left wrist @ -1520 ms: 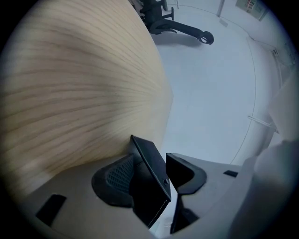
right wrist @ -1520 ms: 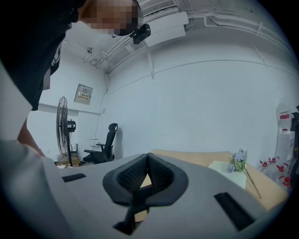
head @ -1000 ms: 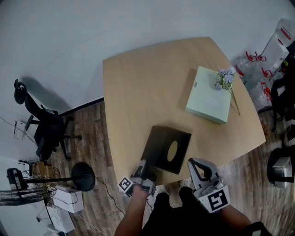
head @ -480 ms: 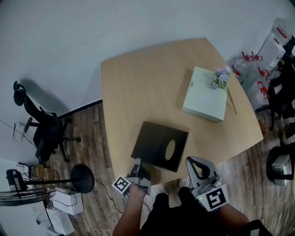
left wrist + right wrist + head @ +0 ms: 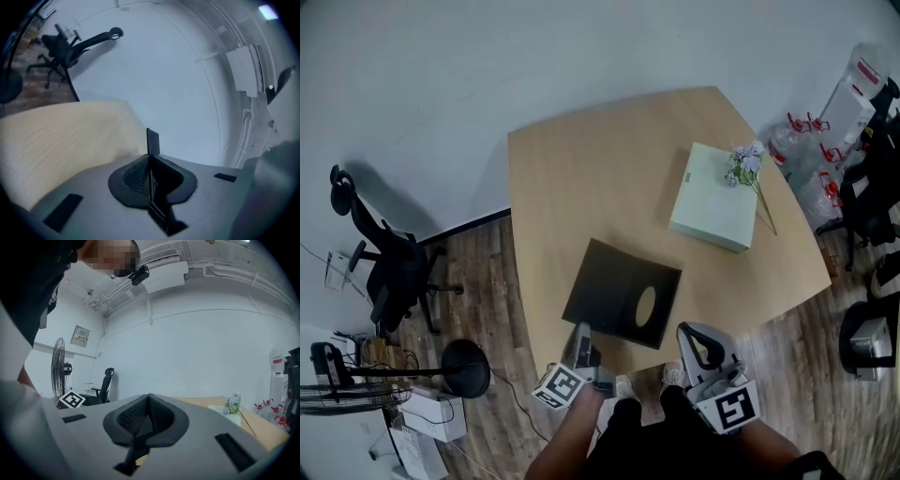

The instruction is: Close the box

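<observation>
A flat black cardboard panel (image 5: pixel 619 295) with an oval hole lies near the front edge of the wooden table (image 5: pixel 581 178). My left gripper (image 5: pixel 581 339) holds its near left corner. In the left gripper view the panel's thin edge (image 5: pixel 153 141) stands upright between the jaws of this gripper (image 5: pixel 150 161), which have just been closing on it. My right gripper (image 5: pixel 698 345) hovers at the table's front edge, right of the panel. It is shut (image 5: pixel 148 401) with nothing in it. A pale green box (image 5: pixel 717 208) sits at the right, lid down.
A sprig of pale flowers (image 5: pixel 742 164) lies on the green box's far corner. On the floor to the left are an office chair (image 5: pixel 380 267) and a standing fan (image 5: pixel 455 370). Bottles and bags (image 5: pixel 825 141) crowd the floor to the right of the table.
The left gripper has risen and rolled, so the panel's edge now stands upright between its jaws instead of tilted. The panel has turned slightly on the table. The right gripper stays put.
</observation>
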`<state>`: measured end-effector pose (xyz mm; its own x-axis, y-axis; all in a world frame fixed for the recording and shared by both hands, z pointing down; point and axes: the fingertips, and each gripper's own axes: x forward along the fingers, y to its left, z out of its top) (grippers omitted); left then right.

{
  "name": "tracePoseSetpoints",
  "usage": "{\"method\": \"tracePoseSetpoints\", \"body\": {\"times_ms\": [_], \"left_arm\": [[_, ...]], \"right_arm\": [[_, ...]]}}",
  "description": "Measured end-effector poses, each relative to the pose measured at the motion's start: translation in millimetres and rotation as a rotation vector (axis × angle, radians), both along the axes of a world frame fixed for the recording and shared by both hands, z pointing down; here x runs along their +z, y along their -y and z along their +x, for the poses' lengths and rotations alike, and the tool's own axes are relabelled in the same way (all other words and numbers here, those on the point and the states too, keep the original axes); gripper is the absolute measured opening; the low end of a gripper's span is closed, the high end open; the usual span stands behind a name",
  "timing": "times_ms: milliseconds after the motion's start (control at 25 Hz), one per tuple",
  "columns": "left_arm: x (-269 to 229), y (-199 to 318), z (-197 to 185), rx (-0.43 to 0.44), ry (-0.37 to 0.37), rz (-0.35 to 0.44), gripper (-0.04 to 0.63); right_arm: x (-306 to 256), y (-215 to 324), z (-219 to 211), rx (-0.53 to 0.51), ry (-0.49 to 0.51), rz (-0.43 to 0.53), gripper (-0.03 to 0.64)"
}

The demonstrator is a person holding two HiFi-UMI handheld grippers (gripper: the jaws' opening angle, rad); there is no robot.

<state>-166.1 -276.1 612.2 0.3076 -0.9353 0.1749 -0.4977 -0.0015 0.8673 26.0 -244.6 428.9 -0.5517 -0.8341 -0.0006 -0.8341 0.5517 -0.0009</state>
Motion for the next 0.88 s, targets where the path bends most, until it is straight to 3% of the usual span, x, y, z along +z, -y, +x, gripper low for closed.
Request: {"method": "tracePoseSetpoints", "body": {"times_ms": [120,680,880], "left_arm": [[-9,-2,3,0.036,0.188,0.040,0.035],[-40,-21,60,0.349,0.825,0.342,0.028],[-40,-34,87,0.432,0.986,0.421,0.043]], "right_arm": [[-4,-6,-3,0.015,-0.004,0.013,0.012],[-5,-38,17,0.179,-0.041,0.049,0.012],[-12,-49,26,0.163,-0.039,0.050,0.012]]}}
